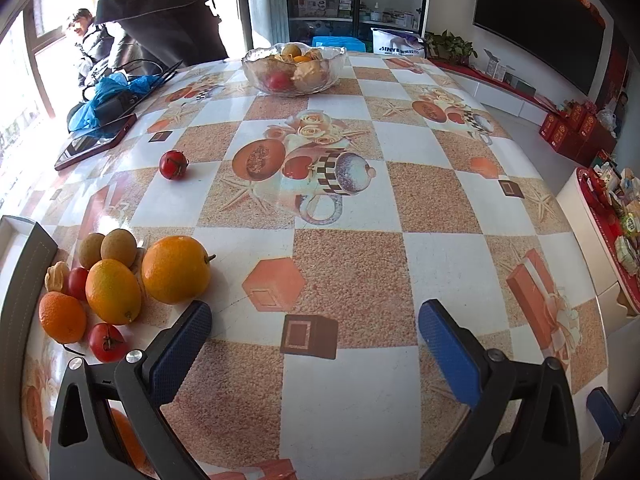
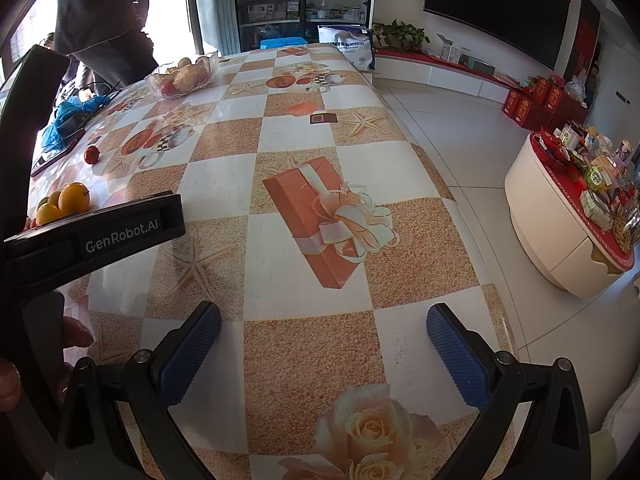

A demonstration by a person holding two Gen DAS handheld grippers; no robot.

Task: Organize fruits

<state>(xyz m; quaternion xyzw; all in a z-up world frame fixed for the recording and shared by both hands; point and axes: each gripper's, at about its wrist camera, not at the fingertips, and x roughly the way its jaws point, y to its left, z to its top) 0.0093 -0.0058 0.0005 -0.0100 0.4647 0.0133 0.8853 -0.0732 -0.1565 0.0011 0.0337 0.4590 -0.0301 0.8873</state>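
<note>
Fruit pile (image 1: 120,280) waits near your left gripper (image 1: 316,334); both it and your right gripper (image 2: 324,340) gape empty. Next, likely ferry an orange (image 1: 176,269) to the glass bowl (image 1: 294,69) across the table.

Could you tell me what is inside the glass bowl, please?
The bowl holds a red fruit, an orange one and yellowish-tan pieces; whatever lies beneath them is hidden.

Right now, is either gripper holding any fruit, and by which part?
No. The left gripper and right gripper are both open and empty above the table.
</note>
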